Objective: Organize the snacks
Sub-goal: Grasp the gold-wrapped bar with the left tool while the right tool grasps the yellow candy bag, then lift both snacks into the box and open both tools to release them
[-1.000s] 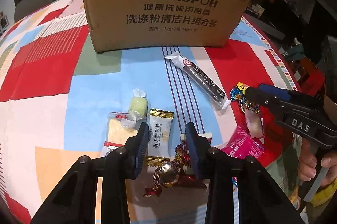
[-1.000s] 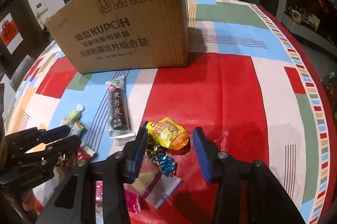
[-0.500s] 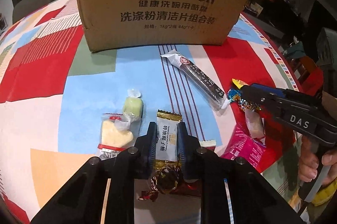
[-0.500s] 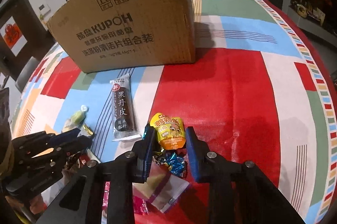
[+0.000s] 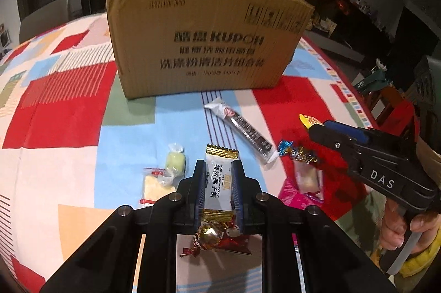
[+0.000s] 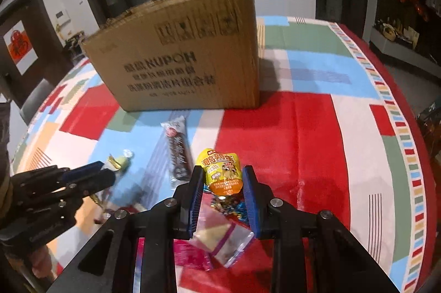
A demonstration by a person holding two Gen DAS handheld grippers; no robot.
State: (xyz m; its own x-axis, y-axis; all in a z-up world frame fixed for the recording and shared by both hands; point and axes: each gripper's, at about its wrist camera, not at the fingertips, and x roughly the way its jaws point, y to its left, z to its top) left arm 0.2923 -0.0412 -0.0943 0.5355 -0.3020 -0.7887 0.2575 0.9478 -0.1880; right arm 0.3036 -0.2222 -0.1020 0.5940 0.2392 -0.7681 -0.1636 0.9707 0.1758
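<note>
My left gripper (image 5: 218, 169) is shut on a white and gold coconut candy packet (image 5: 220, 180) and holds it above the tablecloth. My right gripper (image 6: 222, 174) is shut on a yellow snack pouch (image 6: 223, 171), lifted off the table. A brown KUPOH cardboard box (image 5: 204, 39) stands upright behind the snacks; it also shows in the right wrist view (image 6: 182, 64). A long dark fruit-leather bar (image 5: 242, 130) lies in front of the box. A green wrapped candy (image 5: 175, 160) and a clear bag with a pale snack (image 5: 154, 187) lie to the left.
A gold foil candy (image 5: 208, 233) lies under my left gripper. A blue foil candy (image 5: 292, 151), a clear packet (image 6: 217, 236) and a pink packet (image 5: 296, 196) lie by the right gripper (image 5: 319, 127). The colourful tablecloth (image 6: 303, 127) covers a round table, its edge at the right.
Both grippers closed on their snacks, the left on the candy packet, the right on the yellow pouch, and lifted them. The views have risen and the box looks farther off.
</note>
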